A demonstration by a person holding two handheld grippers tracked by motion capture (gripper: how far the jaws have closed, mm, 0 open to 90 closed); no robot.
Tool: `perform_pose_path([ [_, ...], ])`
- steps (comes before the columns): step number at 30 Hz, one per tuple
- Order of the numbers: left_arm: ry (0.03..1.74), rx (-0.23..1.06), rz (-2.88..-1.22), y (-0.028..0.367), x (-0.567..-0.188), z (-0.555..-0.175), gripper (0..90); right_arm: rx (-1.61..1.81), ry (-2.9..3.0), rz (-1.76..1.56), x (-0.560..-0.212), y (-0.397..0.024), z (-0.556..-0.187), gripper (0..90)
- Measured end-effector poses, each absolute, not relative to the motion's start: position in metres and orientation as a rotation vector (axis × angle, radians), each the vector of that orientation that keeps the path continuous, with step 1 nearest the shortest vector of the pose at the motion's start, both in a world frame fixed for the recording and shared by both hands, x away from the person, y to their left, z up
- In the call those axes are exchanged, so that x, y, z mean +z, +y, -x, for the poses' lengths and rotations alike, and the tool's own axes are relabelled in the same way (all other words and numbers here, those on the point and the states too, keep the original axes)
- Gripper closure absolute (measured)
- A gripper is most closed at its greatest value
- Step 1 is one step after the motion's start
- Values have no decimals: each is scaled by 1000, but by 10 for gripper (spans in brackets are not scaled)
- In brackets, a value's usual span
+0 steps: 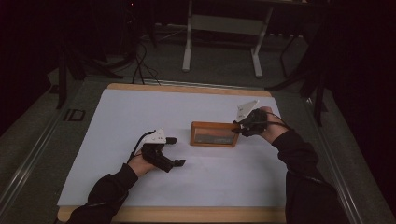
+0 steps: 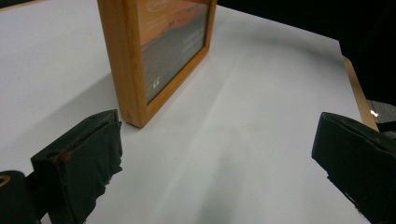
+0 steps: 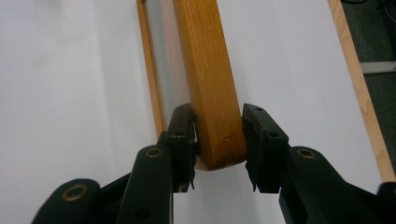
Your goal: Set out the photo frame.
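Left side first. My left claw [image 1: 173, 151] lies low on the white bench [image 1: 140, 112], its jaws spread wide and empty. In the left gripper view the near corner of the wooden picture frame [image 2: 154, 56] stands just beyond its left jaw, close but apart.

Centre. The frame [image 1: 215, 134] stands upright on its long edge in the middle of the bench, its glazed face towards me, with nothing else beside it.

Right side. My right claw [image 1: 239, 127] is at the frame's right end. In the right gripper view the jaws straddle the frame's edge [image 3: 210, 93]; the left pad sits against the wood, while on the right I cannot tell whether the pad touches or stands just off it. I judge the pinch to be light at best.

Step in hand, as I read it: holding or repositioning the frame from its right end. The next move calls for confirming firm contact on both sides before lifting, since a tall frame held at one end may pivot or tip. The left claw is placed to steady the free end.
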State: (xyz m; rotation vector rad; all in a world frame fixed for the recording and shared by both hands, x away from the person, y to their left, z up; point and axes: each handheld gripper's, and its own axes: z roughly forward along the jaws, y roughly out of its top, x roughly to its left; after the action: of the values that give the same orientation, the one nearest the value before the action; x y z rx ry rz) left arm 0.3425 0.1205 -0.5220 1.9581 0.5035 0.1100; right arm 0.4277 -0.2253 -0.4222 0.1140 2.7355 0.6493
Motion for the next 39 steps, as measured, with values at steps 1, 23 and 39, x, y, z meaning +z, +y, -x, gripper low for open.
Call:
perform_pose_path([
  [1,506,108,-1958,120,-523,-342,21,649,2740,-119,-422,-225,-429,654],
  [23,527,88,-1951,119,-532,-344,21,629,2754,-152,-423,-221,-460,625],
  [39,530,79,-1951,120,-534,-344,21,630,2775,-161,-424,-220,-471,620],
])
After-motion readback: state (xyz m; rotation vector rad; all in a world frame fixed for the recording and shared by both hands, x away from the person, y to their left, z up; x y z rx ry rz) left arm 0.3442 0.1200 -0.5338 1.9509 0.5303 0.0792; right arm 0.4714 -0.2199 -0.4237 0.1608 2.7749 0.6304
